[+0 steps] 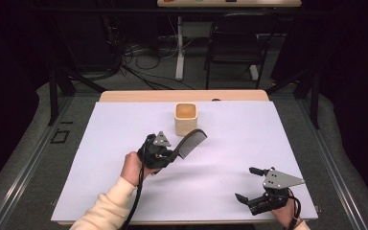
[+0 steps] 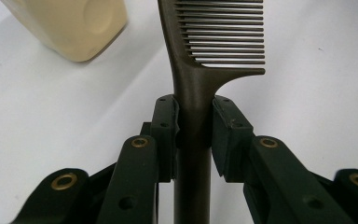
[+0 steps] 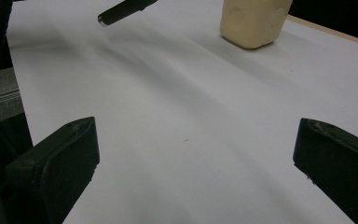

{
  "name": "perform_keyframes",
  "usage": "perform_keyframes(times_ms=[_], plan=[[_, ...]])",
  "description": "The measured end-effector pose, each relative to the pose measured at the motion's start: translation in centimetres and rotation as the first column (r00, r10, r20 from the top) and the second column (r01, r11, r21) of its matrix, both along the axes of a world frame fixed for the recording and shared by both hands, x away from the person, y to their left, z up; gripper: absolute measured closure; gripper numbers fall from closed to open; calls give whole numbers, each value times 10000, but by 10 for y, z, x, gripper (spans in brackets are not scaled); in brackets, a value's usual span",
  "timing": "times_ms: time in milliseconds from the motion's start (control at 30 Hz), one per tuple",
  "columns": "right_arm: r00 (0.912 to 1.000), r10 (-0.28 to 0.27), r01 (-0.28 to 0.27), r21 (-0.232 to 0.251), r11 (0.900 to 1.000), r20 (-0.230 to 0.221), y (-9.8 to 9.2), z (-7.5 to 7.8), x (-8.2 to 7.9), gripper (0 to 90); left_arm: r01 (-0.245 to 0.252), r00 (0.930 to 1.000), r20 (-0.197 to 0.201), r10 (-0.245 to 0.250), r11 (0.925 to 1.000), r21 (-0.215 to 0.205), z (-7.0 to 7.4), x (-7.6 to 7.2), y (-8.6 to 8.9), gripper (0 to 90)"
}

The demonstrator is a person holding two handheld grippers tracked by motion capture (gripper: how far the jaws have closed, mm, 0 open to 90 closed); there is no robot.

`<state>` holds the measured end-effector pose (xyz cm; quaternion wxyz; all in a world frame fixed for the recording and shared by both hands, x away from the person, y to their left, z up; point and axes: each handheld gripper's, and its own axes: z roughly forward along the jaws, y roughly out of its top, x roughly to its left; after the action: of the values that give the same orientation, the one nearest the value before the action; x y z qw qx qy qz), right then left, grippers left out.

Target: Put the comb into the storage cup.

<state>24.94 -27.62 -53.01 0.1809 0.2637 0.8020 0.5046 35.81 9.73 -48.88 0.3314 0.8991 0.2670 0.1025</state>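
L claw [image 2: 195,135] pinched comb [image 2: 200,70] by handle, cup [image 2: 74,25] just ahead; R claw [image 3: 196,163] spread wide over counter [image 3: 191,116].

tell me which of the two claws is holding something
The left claw: it is shut on the black comb by its handle. The right claw stands open above the white table cover.

No legible text, label or number anywhere.
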Motion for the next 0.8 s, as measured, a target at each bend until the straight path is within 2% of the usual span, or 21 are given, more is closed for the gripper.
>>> perform_keyframes(times_ms=[333,733,800], plan=[[10000,-5,5,8,10000,7,0,0,0,0,-274,9990,341,283,9992,-290,1,1,4,723],[10000,0,-1,-35,10000,-41,0,0,0,0,-612,9967,491,641,9964,-592,-1,6,10,723],[10000,-1,0,-22,10000,-79,0,0,0,0,-623,9971,391,650,9958,-671,-2,8,12,724]])
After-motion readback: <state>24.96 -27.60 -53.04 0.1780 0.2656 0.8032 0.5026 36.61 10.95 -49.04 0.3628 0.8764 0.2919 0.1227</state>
